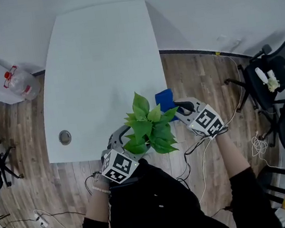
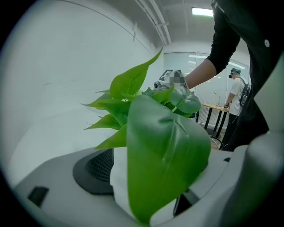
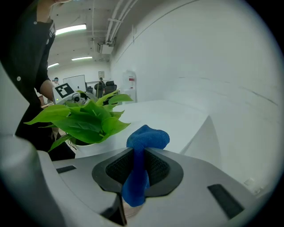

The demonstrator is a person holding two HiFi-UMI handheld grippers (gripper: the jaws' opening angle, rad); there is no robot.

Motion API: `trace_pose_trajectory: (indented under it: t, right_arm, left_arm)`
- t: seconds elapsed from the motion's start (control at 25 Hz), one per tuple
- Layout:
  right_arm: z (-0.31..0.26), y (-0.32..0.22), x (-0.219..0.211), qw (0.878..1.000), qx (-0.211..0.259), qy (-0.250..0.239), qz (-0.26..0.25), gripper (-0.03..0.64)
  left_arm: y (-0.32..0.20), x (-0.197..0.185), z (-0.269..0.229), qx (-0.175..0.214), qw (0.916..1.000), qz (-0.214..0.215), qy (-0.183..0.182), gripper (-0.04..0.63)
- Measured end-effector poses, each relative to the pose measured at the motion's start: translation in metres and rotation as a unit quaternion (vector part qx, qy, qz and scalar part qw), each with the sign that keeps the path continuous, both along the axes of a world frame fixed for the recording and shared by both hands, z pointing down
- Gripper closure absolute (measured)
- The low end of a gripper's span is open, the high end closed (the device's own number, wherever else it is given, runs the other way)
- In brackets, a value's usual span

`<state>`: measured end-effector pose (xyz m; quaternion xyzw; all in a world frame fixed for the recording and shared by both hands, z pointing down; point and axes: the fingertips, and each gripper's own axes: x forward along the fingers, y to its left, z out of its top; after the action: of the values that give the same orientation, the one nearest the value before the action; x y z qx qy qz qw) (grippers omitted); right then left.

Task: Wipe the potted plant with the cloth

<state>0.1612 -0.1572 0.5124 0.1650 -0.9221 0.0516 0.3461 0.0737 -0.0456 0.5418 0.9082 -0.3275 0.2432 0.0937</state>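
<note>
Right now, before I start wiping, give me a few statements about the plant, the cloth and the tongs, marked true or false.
1. The right tongs pinch a blue cloth. True.
2. The potted plant stands at the table's far edge. False: it stands at the near edge of the table.
3. The white pot sits between the left tongs. True.
4. The cloth lies flat on the table. False: it is held up in the right tongs, beside the plant.

In your left gripper view one big leaf hides most of the white pot; from overhead, foliage covers it entirely.
</note>
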Motion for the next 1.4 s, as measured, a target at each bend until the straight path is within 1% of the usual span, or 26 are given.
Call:
trace_pose_trajectory:
  t: [0.2,0.48,0.56,0.68,0.84,0.96,1.12,1.24,1.4]
  right_arm:
    - [0.004,0.004,-0.020,0.999,-0.007,-0.001,-0.047,0.522]
    - [0.001,0.021,-0.039,0.994,-0.001,0.004,-0.113,0.522]
    - [-0.001,0.023,-0.041,0.992,0.003,0.007,-0.126,0.522]
    - [-0.001,0.026,-0.042,0.990,0.005,0.011,-0.138,0.522]
    - [0.006,0.031,-0.041,0.987,0.008,0.029,-0.155,0.522]
    - [0.013,0.033,-0.039,0.988,0.005,0.034,-0.152,0.522]
    - [0.022,0.038,-0.036,0.991,-0.005,0.033,-0.127,0.522]
    - [0.030,0.041,-0.034,0.995,-0.015,0.022,-0.096,0.522]
    - [0.036,0.044,-0.030,0.999,-0.034,-0.008,-0.037,0.522]
  left_arm:
    - [-0.005,0.009,0.000,0.008,1.0000,-0.001,-0.004,0.199]
    - [-0.006,0.016,-0.001,0.043,0.9986,0.011,-0.027,0.199]
    - [-0.006,0.016,-0.002,0.045,0.9984,0.013,-0.031,0.199]
    - [-0.005,0.015,-0.002,0.043,0.9987,0.012,-0.026,0.199]
    - [-0.006,0.014,-0.001,0.040,0.9988,0.009,-0.026,0.199]
    - [-0.006,0.013,-0.001,0.039,0.9989,0.007,-0.025,0.199]
    - [-0.006,0.012,0.000,0.038,0.9989,0.006,-0.027,0.199]
    - [-0.005,0.013,0.001,0.036,0.9990,0.005,-0.028,0.200]
    - [-0.005,0.011,0.001,0.033,0.9990,0.006,-0.029,0.201]
